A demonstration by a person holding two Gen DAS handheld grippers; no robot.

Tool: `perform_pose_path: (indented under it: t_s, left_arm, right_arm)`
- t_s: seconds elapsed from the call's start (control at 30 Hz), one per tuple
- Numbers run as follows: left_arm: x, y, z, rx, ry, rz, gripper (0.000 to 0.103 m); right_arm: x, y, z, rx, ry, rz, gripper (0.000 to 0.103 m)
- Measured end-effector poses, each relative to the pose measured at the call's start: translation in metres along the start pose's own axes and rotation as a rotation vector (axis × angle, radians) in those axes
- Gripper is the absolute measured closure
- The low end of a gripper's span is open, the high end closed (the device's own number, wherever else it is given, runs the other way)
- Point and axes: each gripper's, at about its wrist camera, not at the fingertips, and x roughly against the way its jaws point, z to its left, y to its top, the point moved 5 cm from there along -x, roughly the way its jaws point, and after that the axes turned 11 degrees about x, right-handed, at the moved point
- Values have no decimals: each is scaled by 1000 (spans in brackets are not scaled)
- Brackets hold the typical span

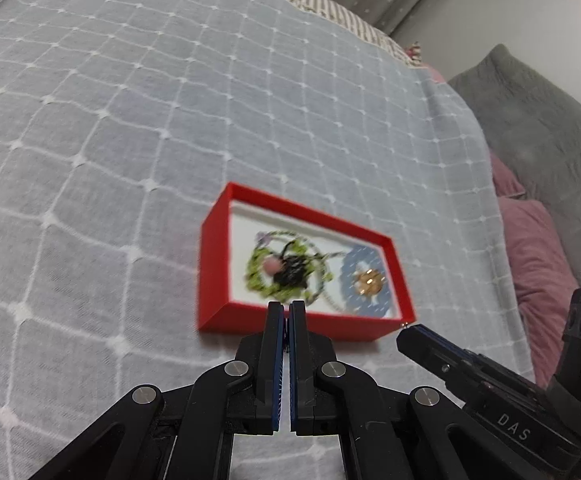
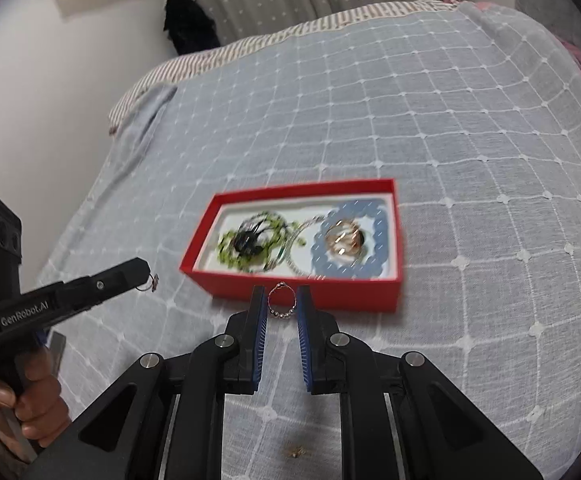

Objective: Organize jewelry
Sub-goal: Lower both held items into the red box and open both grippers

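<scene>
The beaded ring (image 2: 281, 301) hangs pinched between the pads of the right hand-held gripper (image 2: 281, 312), low centre of the right wrist view, just in front of the red box (image 2: 290, 292), presumably for dropping in with the bracelets (image 2: 350, 236) there; the left hand-held gripper (image 2: 146, 270) at left is clamped shut on a small wire trinket (image 2: 153, 281); all above the bed (image 2: 450, 120).

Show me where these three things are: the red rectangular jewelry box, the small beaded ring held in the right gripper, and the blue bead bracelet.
Red rectangular jewelry box (image 2: 290, 294): right wrist view, near outer wall.
Small beaded ring (image 2: 281, 301): right wrist view, its lower beads.
Blue bead bracelet (image 2: 382, 236): right wrist view, right-hand beads.
</scene>
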Motion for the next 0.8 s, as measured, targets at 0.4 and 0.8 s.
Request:
perform_pose_path:
  t_s: [0.4, 0.8]
  left_arm:
    - [-62, 7, -51, -88, -34, 35, 103]
    - [-76, 3, -42, -115, -47, 46, 101]
  right_arm:
    - [-7, 27, -39, -136, 61, -47, 87]
    - [-33, 25, -28, -195, 122, -23, 83]
